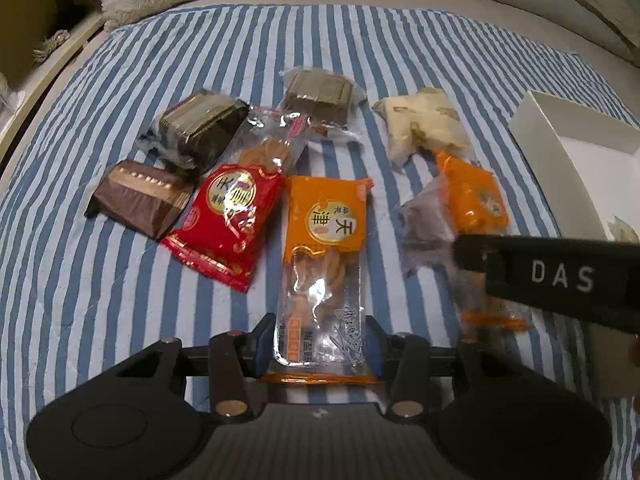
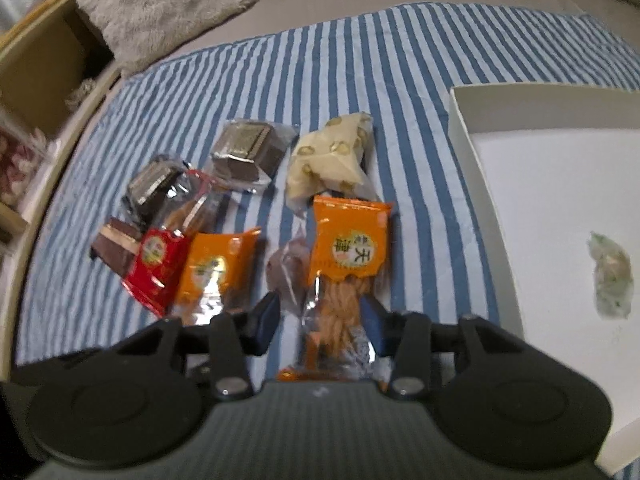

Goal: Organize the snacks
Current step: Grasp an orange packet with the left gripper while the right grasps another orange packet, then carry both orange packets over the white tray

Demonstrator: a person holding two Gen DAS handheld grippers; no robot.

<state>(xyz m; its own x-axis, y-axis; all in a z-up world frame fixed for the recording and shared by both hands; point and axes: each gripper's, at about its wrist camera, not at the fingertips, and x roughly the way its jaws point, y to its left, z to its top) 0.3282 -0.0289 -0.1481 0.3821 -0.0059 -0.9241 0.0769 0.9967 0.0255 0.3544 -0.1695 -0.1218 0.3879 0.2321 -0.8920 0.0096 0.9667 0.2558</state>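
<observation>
My left gripper [image 1: 320, 338] is clamped on the near end of an orange snack packet [image 1: 326, 240], both blue pads pressing its clear wrapper. My right gripper [image 2: 320, 320] straddles a second orange packet [image 2: 348, 264]; its right pad touches the wrapper, but the left pad looks to stand just off it, and the blur keeps me from saying whether it grips. The near ends of both packets are cut off behind the gripper bodies.

In the left wrist view the right gripper's black body crosses the second packet and hides its middle. A small dark pouch [image 2: 286, 272] lies just beside that packet, too smeared to read.

Further out lie a red packet [image 1: 226, 224], a brown wrapped bar [image 1: 138, 198], two dark blocks in clear film [image 1: 200, 128] [image 1: 320, 94], and a cream pouch [image 1: 424, 124], all on the striped blanket [image 1: 120, 280] of a bed.

To the right a white box [image 2: 472, 152] stands open, one greenish wrapped sweet [image 2: 610, 280] inside and bare floor around it. Beyond the snacks the blanket runs clear to its far edge, where a fluffy grey throw [image 2: 160, 4] lies.
</observation>
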